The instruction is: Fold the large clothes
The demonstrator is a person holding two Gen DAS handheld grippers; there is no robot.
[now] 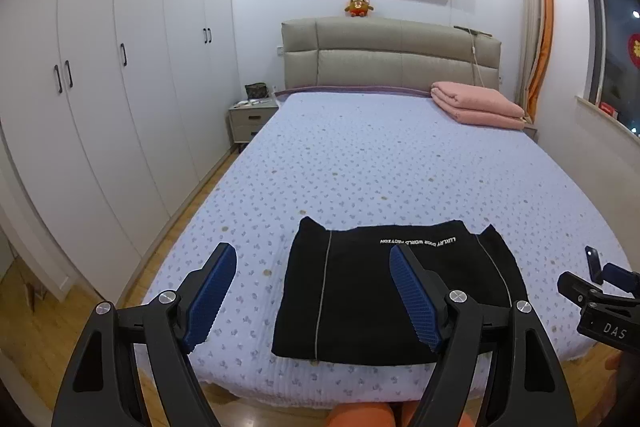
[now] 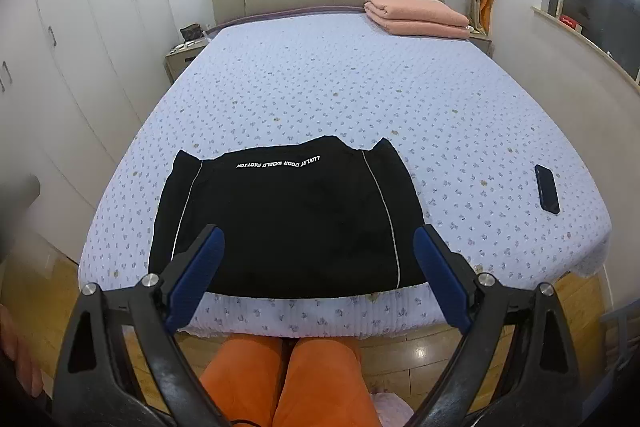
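You are holding the left tongs [image 1: 312,261] spread wide with nothing between the pads, hovering above the near edge of the bed [image 1: 400,155]. Their right pad is sitting in line with the black garment [image 1: 372,291] and their left pad is hanging over bare bedspread, so if you are bringing them down from here you are likely pinching the quilted cover along with the cloth, and dragging the cover would be rumpling the fold.

The black garment is lying already folded into a rough rectangle close to the bed's near edge, lettering towards the headboard, two points of cloth sticking out at its far corners. Its near hem is running almost along the edge, so a careless pull towards you is risking the whole bundle sliding off onto the floor. A grab on the top layer alone would probably be peeling the fold open.

You are keeping the right tongs [image 2: 319,241] spread too, empty, straddling the garment's near hem from above.

Further right, a dark phone [image 2: 547,188] is lying near the bed's right edge, apart from the garment; a wide sweep of cloth that way could be knocking it off.
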